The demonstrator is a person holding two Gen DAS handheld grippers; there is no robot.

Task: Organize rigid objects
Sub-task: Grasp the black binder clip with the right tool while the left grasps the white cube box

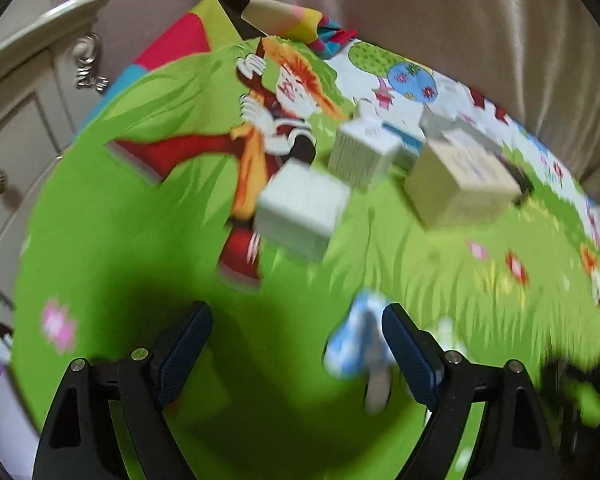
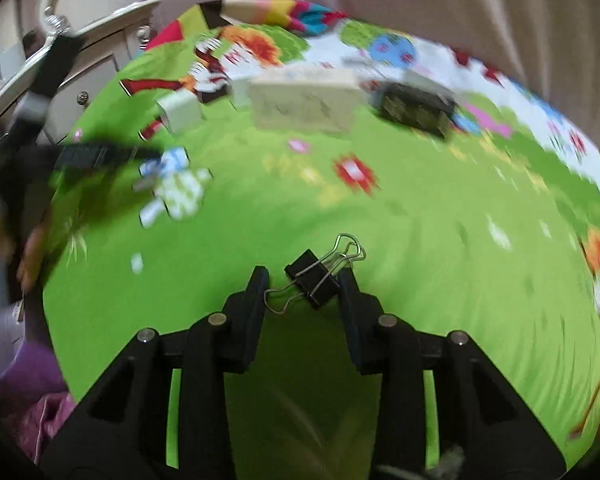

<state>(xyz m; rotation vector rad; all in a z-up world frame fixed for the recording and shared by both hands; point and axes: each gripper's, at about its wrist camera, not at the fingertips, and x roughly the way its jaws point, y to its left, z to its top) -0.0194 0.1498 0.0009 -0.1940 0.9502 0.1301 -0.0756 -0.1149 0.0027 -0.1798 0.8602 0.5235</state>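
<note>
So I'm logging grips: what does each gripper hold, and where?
Right gripper: black binder clip, pinched across its wire handles. Left gripper: open, holding nothing.

A binder clip (image 2: 314, 278) sits between the right hand-held gripper (image 2: 304, 280) jaws; 3 boxes (image 2: 306, 106) lie ahead on the counter (image 2: 420, 240).

Both views are bright and evenly lit, colours saturated, with no glare. Motion blur smears nearly everything: the green printed cloth (image 1: 112, 216), the white boxes (image 1: 304, 212) and the far edges most of all. A soft dark shadow (image 1: 204, 320) pools below the left gripper (light from above). Fisheye bending curves the rims; only the black binder clip (image 2: 314, 278) looks sharp.
</note>
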